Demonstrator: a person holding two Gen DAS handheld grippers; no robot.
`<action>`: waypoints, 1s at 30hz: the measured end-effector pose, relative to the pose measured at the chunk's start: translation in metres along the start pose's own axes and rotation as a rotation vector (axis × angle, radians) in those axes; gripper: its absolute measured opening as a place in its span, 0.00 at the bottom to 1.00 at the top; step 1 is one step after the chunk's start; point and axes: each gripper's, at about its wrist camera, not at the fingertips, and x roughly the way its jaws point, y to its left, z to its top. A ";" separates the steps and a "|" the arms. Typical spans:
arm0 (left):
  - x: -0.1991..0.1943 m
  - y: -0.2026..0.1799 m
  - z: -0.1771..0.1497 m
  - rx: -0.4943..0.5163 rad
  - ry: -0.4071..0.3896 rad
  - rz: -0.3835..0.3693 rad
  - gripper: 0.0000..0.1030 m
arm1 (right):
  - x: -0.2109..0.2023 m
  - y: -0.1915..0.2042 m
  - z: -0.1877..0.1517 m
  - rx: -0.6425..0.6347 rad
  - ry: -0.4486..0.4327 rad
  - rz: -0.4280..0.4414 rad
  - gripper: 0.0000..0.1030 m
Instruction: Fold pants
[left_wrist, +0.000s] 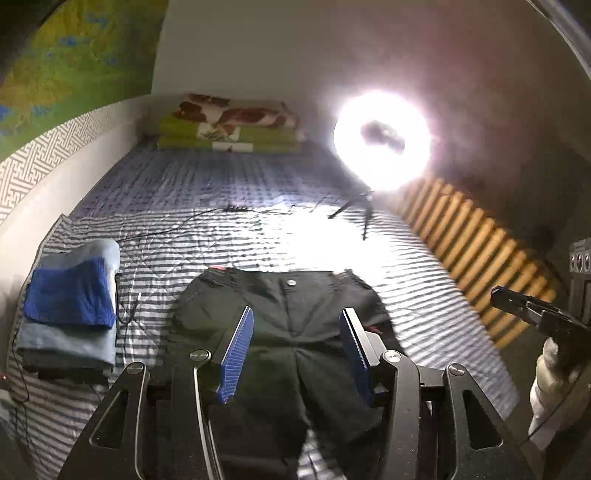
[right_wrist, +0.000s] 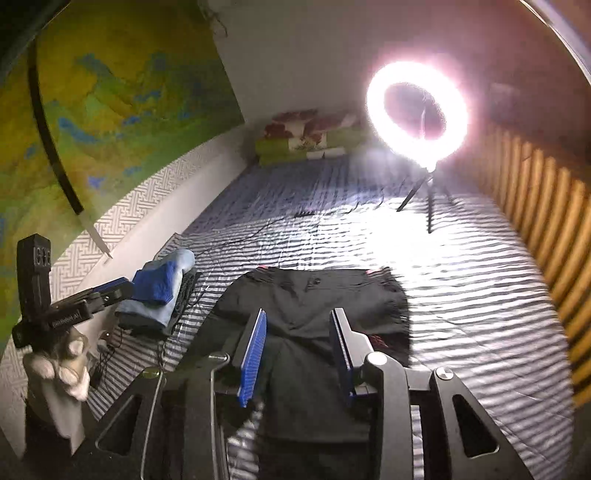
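Black pants, matte, buttoned waistband far from both claws, lie flat on striped quilted bed beneath left claw and right claw, both spread, empty.

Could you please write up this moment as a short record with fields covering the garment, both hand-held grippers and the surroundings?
garment: black pants spread flat on the striped bed cover, waistband away from the cameras
left hand-held gripper: open, above the pants, holding nothing
right hand-held gripper: open, above the pants, holding nothing
beside the pants: stack of folded blue clothes on the left
lighting: ring light on a tripod standing on the bed
fold state: not yet folded
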 end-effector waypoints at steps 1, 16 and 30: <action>0.019 0.004 -0.005 -0.011 0.033 -0.007 0.50 | 0.018 -0.002 0.000 -0.009 0.008 -0.038 0.39; 0.133 -0.092 -0.258 0.126 0.476 -0.202 0.51 | 0.057 -0.156 -0.215 0.243 0.353 -0.145 0.42; 0.081 -0.147 -0.313 0.241 0.426 -0.161 0.51 | -0.035 -0.113 -0.313 0.161 0.399 -0.052 0.42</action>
